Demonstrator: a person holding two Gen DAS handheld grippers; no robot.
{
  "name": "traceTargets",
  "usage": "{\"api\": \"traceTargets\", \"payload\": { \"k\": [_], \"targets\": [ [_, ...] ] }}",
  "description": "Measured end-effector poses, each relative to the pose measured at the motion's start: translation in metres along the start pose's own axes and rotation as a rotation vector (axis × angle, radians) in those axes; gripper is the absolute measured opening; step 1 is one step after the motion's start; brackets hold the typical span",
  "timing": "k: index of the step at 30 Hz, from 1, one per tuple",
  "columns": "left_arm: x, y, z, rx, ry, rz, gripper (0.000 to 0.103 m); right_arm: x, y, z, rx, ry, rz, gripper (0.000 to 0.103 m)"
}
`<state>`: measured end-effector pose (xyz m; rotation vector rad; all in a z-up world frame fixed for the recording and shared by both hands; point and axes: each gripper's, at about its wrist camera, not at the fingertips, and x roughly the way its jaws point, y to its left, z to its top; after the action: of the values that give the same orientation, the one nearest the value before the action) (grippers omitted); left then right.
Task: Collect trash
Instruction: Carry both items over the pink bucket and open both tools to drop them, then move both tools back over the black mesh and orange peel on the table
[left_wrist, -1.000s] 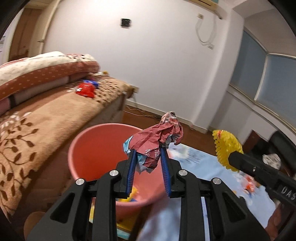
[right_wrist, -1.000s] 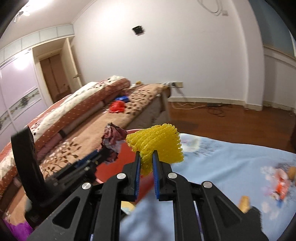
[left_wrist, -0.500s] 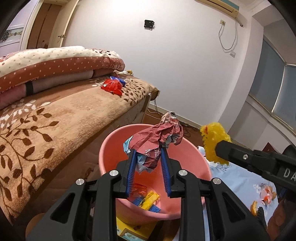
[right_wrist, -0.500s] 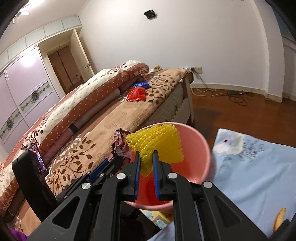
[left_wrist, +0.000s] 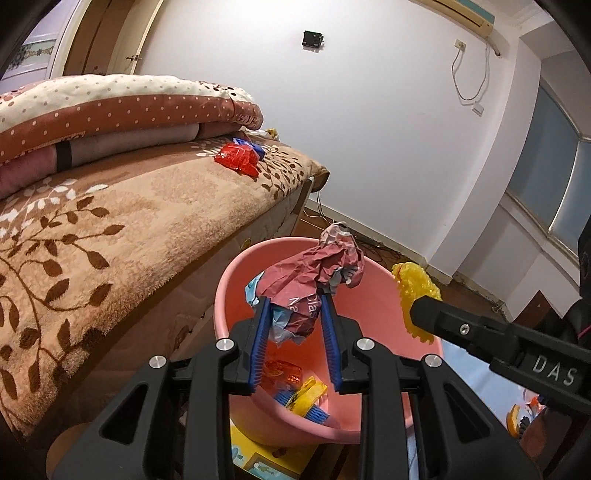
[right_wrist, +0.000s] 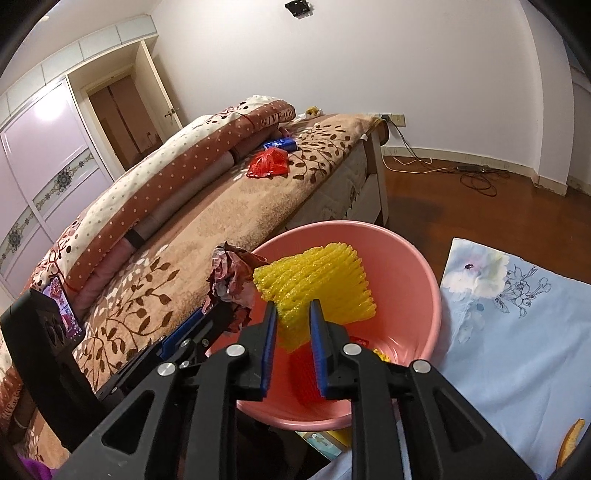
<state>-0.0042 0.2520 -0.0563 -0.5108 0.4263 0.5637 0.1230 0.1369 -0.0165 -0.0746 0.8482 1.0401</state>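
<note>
Holding, left: the left gripper (left_wrist: 295, 332) is clamped on a crumpled maroon wrapper (left_wrist: 314, 280), its blue pads pressed against the wad from both sides.
Holding, right: the right gripper (right_wrist: 293, 332) pinches a yellow foam net (right_wrist: 317, 284) between its two blue pads.
Wrapper place: the wad hangs over the near-left part of the pink bucket (left_wrist: 236, 280), above the rim, not touching the bucket.
Net place: the net hangs over the open bucket (right_wrist: 424, 280), just beside the wrapper (right_wrist: 232, 280) and to its right; from the left wrist view the net (left_wrist: 413, 288) shows over the bucket's right rim.
Bucket contents: a yellow wrapper (left_wrist: 308, 395), a red packet (left_wrist: 282, 371) and something blue lie on the bottom.
Bucket place: it stands beside the long edge of the bed (right_wrist: 221, 206), between the bed and a pale blue flowered cloth (right_wrist: 517, 332).
Bed: a red bag (right_wrist: 267, 164) and a blue packet (right_wrist: 280, 144) lie toward the far end of the brown leaf-patterned blanket, touching each other, next to the folded dotted quilts (left_wrist: 110, 110).
Cloth: an orange scrap (right_wrist: 570, 437) lies near its right edge.
</note>
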Motion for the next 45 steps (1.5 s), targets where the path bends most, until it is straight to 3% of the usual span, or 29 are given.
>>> {"api": "traceTargets", "payload": {
  "k": [6,9,13,16,23,33,45],
  "targets": [
    [0.0,-0.001,0.0,0.005,-0.003,-0.02,0.031,0.001,-0.001,-0.001,-0.004,0.005,-0.005,0.027],
    [-0.001,-0.001,-0.001,0.001,-0.002,-0.024,0.043,0.002,-0.003,-0.002,0.001,0.01,-0.011,0.027],
    [-0.001,0.0,-0.001,-0.009,0.0,-0.032,0.044,0.001,-0.006,-0.003,0.008,0.015,-0.019,0.029],
    [-0.001,-0.001,-0.001,-0.01,0.004,-0.028,0.044,-0.002,-0.008,-0.004,0.013,0.01,-0.023,0.041],
    [-0.006,-0.005,-0.003,-0.007,0.007,-0.023,0.045,-0.02,-0.008,-0.008,0.015,-0.018,-0.025,0.041],
    [-0.029,-0.025,-0.003,0.045,-0.016,-0.034,0.045,-0.072,-0.019,-0.028,0.053,-0.071,-0.033,0.042],
    [-0.057,-0.057,-0.009,0.126,-0.047,-0.027,0.045,-0.146,-0.043,-0.07,0.044,-0.137,-0.14,0.042]
  ]
}}
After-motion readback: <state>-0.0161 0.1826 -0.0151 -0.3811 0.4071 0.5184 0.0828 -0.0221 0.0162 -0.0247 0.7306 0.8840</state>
